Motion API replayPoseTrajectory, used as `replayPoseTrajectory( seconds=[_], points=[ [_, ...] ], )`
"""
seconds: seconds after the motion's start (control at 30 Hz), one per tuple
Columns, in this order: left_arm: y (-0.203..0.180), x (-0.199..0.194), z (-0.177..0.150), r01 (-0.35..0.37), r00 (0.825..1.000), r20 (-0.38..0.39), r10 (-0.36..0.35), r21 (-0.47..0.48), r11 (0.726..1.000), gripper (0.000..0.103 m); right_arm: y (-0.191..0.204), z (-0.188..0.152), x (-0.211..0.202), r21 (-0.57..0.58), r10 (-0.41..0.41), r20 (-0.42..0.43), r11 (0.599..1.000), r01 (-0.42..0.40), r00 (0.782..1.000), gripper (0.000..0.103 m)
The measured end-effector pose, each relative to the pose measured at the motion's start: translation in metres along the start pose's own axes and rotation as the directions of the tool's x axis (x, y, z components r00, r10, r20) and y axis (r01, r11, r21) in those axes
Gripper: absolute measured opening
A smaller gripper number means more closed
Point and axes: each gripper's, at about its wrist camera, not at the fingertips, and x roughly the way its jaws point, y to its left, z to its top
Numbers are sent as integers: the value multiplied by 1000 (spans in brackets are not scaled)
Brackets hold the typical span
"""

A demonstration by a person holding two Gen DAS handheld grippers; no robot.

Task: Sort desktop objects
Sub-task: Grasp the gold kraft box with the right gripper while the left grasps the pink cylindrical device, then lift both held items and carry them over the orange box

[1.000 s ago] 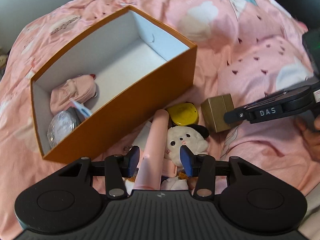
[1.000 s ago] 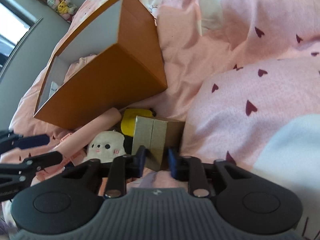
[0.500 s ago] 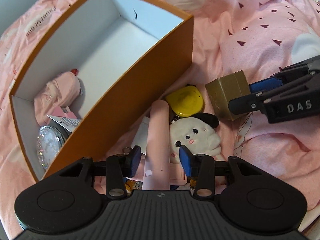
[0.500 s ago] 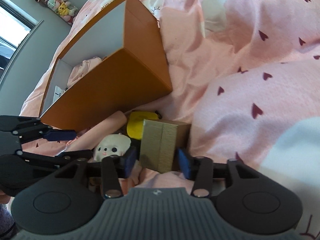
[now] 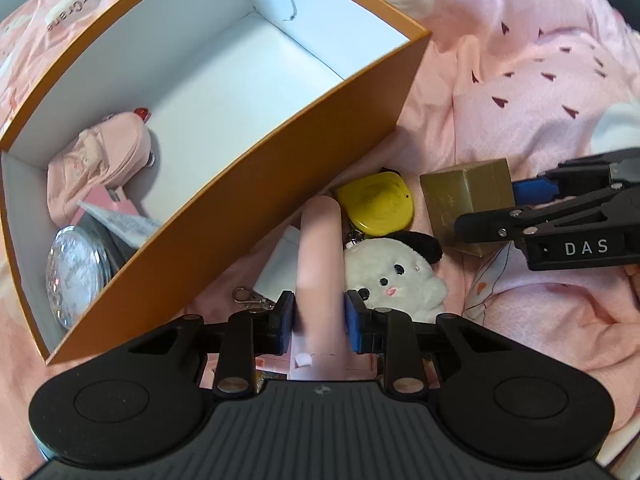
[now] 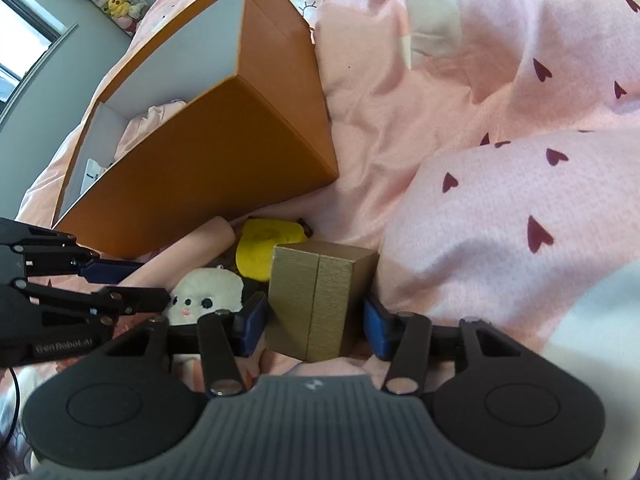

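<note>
L wrist view: left gripper at lower centre, both blue pads pressed onto a pink tube that runs up the frame from between them; jaws clamped on it, nearly as tight as they go. The tube's far end lies just below the orange box, next to a yellow round case. A white plush toy w/ black ear sits just right of the tube, touching the right pad's outer side. A small metal clasp lies left of the left pad.

The box fills the upper left, white inside. In its lower-left corner: a pink cloth bundle, a glittery round thing and some papers; the rest of the floor is bare.

The right gripper comes in from the right edge, its fingers either side of a gold box.

R wrist view: right gripper at lower centre, jaws wide w/ the gold box standing upright between them. Left pad seems to touch the box's lower left edge; right pad stands clear, gap visible. Not gripped. The left gripper shows at mid left, by the plush.

All rests on pink bedding w/ dark heart prints.
</note>
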Motion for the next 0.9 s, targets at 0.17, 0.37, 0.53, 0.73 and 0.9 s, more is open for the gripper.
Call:
replayPoseTrajectory(
  seconds=[0.17,0.37,0.53,0.73,0.9],
  points=[
    [14,-16,-12,52,996,72,-46,-83,995,30,4,-2,-9,-22,8,10,1000,-8,1000,51],
    [21,-36,-30,94,985,159,-71,-142,985,30,10,1,-26,-47,60,26,997,-59,998,50],
    [26,-53,-46,128,965,249,-77,-196,972,30,20,5,-43,-93,118,43,989,-113,992,50],
    [40,-66,-66,174,944,323,-72,-297,939,30,35,12,-57,-153,201,53,970,-191,978,50],
    [43,-87,-73,176,925,377,-48,-312,934,30,50,26,-72,-202,254,64,950,-237,965,50]
  ],
)
